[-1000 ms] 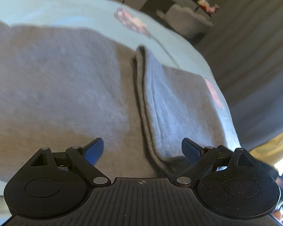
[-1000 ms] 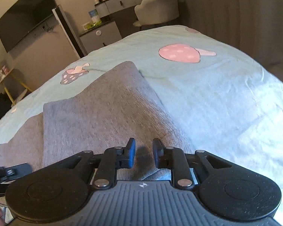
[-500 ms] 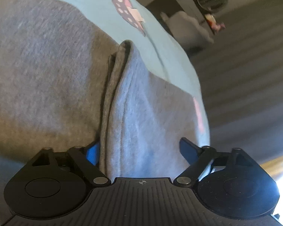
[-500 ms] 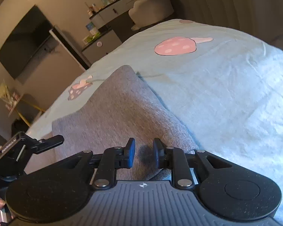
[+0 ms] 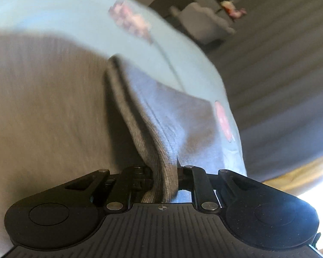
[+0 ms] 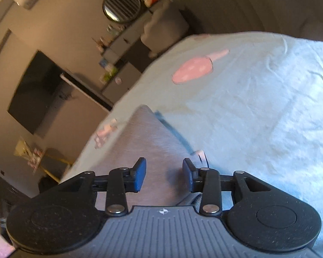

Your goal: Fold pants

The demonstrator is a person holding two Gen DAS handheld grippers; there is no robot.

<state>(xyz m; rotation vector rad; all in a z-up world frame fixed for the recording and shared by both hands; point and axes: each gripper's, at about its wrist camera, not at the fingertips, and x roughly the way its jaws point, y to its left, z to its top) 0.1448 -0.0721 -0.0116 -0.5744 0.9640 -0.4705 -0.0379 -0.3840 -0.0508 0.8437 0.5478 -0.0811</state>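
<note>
Newly shut left tool (image 5: pixel 164 172), pants (image 5: pixel 53 111) pinched.

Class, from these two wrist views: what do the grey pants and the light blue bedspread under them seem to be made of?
Grey pants: probably a soft knit, perhaps cotton jersey; fine ribbing shows on the edge pinched in the left gripper, matte, no sheen.
Light blue bedspread: probably thin woven cotton; small creases, flat matte surface, printed pink mushrooms. Exact fibres cannot be told.

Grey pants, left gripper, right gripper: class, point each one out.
grey pants (image 5: pixel 159 161), left wrist view, pinched folded edge.
left gripper (image 5: pixel 164 172), left wrist view, between closed fingertips.
right gripper (image 6: pixel 164 174), right wrist view, between open fingertips.
</note>
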